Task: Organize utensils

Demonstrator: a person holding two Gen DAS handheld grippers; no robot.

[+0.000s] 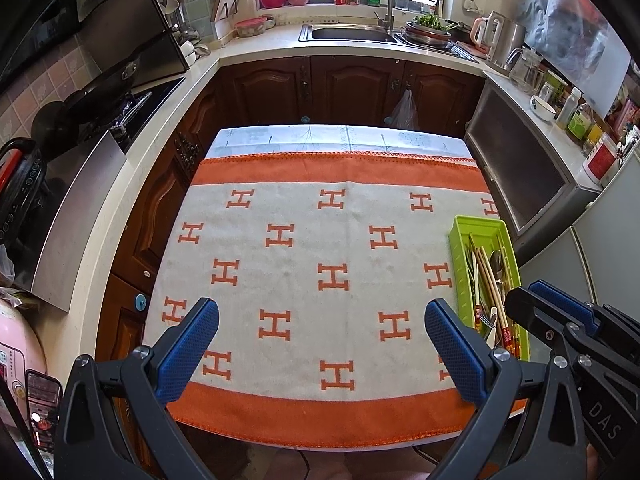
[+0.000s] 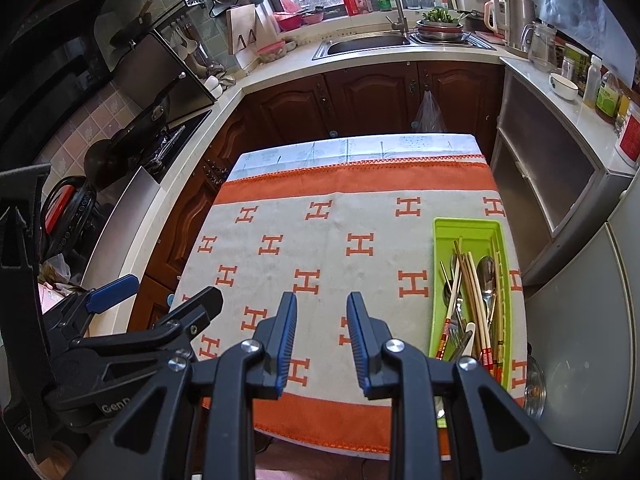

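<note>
A green utensil tray (image 1: 456, 236) (image 2: 440, 232) lies along the right edge of the table on an orange-and-white towel (image 1: 312, 248) (image 2: 320, 240). Chopsticks (image 1: 493, 280) (image 2: 474, 284), spoons (image 2: 486, 270) and forks (image 2: 454, 334) lie heaped inside it. My left gripper (image 1: 322, 326) hovers wide open over the towel's near half, holding nothing. My right gripper (image 2: 322, 316) hangs over the towel left of the tray, its jaws a narrow gap apart with nothing between them. In the left wrist view the right gripper (image 1: 532, 300) shows at the tray's near end.
Behind the table run dark wooden cabinets (image 1: 348, 88) and a counter with a sink (image 1: 352, 34). A stove with a wok (image 1: 100, 96) stands at left. A grey cabinet (image 1: 528, 176) and fridge (image 2: 592, 360) stand close on the right.
</note>
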